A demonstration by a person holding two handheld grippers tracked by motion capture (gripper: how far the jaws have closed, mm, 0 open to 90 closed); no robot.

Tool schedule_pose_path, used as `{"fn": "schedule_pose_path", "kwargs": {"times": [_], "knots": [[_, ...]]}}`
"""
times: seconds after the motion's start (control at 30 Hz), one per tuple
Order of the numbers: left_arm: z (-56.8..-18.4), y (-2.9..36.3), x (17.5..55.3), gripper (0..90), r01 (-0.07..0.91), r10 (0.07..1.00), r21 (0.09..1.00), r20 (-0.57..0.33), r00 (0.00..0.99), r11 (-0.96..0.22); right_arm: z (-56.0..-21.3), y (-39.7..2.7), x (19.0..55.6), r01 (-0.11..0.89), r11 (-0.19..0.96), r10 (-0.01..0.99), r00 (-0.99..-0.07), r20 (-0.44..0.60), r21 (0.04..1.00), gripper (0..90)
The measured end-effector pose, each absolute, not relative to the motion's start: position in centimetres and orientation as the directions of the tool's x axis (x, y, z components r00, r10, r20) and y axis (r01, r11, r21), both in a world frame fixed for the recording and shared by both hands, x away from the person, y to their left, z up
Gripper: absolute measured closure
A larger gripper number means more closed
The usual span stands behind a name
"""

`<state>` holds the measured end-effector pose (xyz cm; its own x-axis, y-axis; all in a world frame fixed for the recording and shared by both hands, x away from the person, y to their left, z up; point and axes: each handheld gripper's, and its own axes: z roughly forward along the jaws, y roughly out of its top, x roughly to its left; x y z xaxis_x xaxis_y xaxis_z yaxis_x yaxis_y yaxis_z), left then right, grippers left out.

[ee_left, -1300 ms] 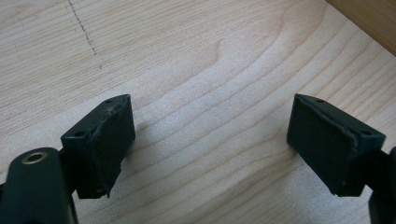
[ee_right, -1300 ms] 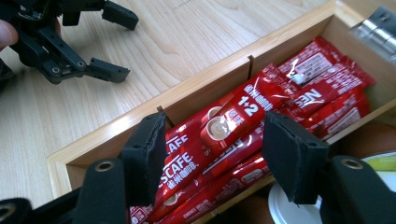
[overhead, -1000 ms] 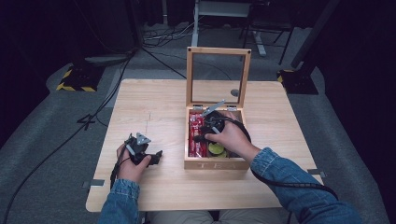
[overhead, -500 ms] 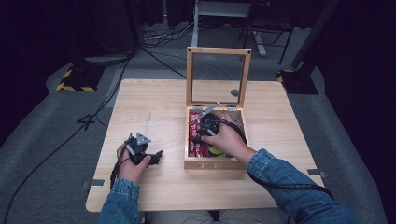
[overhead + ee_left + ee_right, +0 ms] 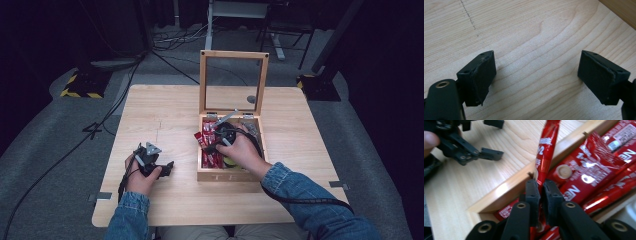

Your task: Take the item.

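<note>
A wooden box (image 5: 230,175) stands open on the table, its glass lid (image 5: 234,55) upright at the back. Several red sachets (image 5: 586,175) lie in its left part. My right gripper (image 5: 541,185) has just been closing and is shut on one red sachet (image 5: 547,147), which sticks up past the box's left wall. In the high view the right gripper (image 5: 212,145) is inside the box, over the sachets (image 5: 212,159). My left gripper (image 5: 167,167) rests on the table left of the box, and its jaws (image 5: 536,75) stand wide open over bare wood.
The light wooden table (image 5: 165,115) has free room left of and behind the box. The box's right compartment holds greyish packets (image 5: 251,128), and something yellow-green (image 5: 228,161) lies under my right hand. Cables run over the dark floor behind the table.
My right gripper has shifted slightly toward the box's left wall, and a red sachet now stands up from its jaws. The left hand has stayed in place.
</note>
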<state>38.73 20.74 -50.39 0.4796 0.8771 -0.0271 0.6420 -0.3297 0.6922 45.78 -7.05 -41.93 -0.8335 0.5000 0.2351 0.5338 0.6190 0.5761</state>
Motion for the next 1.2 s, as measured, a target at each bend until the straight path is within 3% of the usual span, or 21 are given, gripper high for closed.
{"fn": "schedule_pose_path", "kwargs": {"times": [0.67,1.2], "knots": [[-50.4,20.8,38.7,15.5,0.642,0.876,0.691,-0.025,0.481,-0.333,-38.1,-8.0,45.3,0.505,0.526,0.473,-0.842,0.259,0.684,85.4],[-50.4,20.7,38.9,15.1,0.642,0.878,0.693,-0.03,0.479,-0.327,-35.3,-11.3,45.3,0.487,0.478,0.487,-0.839,0.242,0.731,85.4]]}}
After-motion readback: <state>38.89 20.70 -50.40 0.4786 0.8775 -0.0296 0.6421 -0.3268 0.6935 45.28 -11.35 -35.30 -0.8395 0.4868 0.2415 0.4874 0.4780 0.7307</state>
